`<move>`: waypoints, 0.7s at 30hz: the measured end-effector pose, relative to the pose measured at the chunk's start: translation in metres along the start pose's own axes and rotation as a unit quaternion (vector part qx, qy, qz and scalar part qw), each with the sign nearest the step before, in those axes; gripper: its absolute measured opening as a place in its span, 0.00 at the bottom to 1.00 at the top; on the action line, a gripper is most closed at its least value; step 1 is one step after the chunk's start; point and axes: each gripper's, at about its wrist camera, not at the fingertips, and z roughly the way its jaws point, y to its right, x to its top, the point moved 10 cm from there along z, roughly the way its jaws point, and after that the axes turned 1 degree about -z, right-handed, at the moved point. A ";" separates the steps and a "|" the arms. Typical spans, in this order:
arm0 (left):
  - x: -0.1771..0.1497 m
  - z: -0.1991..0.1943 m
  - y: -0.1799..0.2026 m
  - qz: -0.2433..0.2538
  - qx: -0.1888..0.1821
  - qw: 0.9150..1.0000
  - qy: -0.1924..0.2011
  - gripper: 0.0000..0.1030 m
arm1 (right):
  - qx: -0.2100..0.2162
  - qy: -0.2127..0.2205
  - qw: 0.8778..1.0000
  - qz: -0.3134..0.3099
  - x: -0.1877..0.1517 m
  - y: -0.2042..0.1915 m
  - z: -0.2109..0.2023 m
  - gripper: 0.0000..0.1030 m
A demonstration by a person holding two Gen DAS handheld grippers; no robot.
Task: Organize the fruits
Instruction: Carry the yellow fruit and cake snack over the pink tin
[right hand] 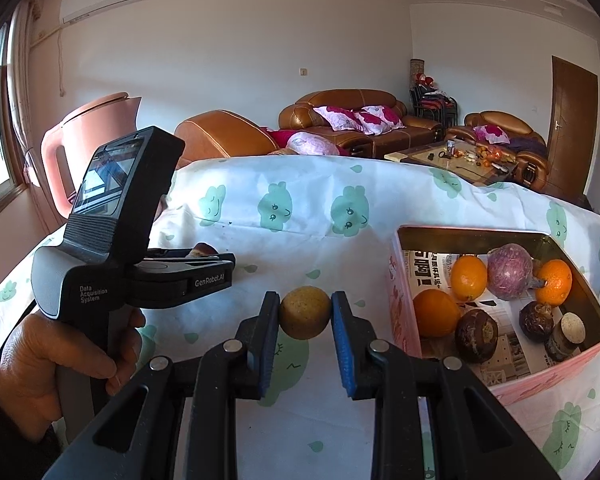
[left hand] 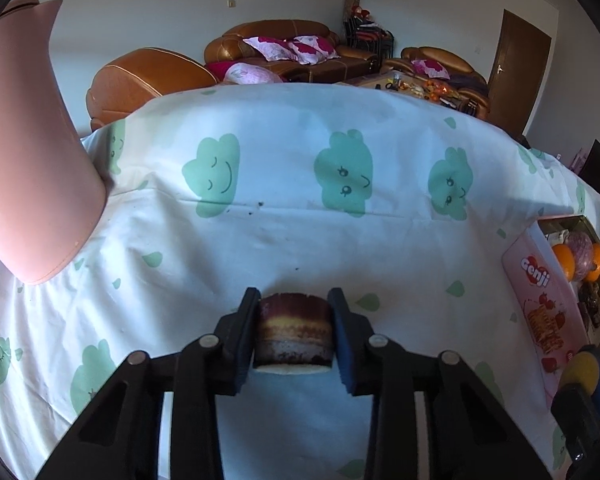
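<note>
My left gripper (left hand: 294,326) is shut on a cut piece of purple-brown root (left hand: 295,330) with banded layers, held above the cloud-print tablecloth (left hand: 284,184). My right gripper (right hand: 305,312) is shut on a round yellow-brown fruit (right hand: 305,312), held above the cloth just left of the pink box (right hand: 404,320). The box holds three oranges (right hand: 468,278), a purple round root (right hand: 508,272) and several dark brown roots (right hand: 476,336). In the left wrist view the box (left hand: 540,304) is at the right edge, with the right gripper's yellow fruit (left hand: 580,368) beside it.
A pink kettle (left hand: 32,152) stands at the table's left, also in the right wrist view (right hand: 96,136). The left gripper's body and the hand holding it (right hand: 112,248) fill the left of the right wrist view. Brown sofas (right hand: 340,120) lie beyond the table.
</note>
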 end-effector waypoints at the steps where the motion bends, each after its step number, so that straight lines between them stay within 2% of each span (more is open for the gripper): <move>1: 0.001 -0.002 0.000 -0.003 0.002 1.000 0.006 0.35 | -0.001 0.003 1.000 0.000 0.001 0.000 -0.001 0.27; 6: 0.008 -0.032 -0.009 -0.015 0.024 0.997 0.071 0.35 | -0.022 0.030 0.999 -0.017 0.007 0.002 -0.008 0.27; 11: 0.011 -0.065 -0.008 0.004 0.068 0.988 0.139 0.35 | -0.044 0.058 0.997 -0.027 0.016 0.006 -0.018 0.27; 13: 0.010 -0.073 -0.005 0.006 0.071 0.986 0.151 0.35 | -0.047 0.060 0.997 -0.027 0.017 0.007 -0.019 0.27; 21: -0.004 -0.085 0.011 0.001 0.067 0.986 0.155 0.35 | -0.047 0.059 0.997 -0.025 0.016 0.013 -0.023 0.28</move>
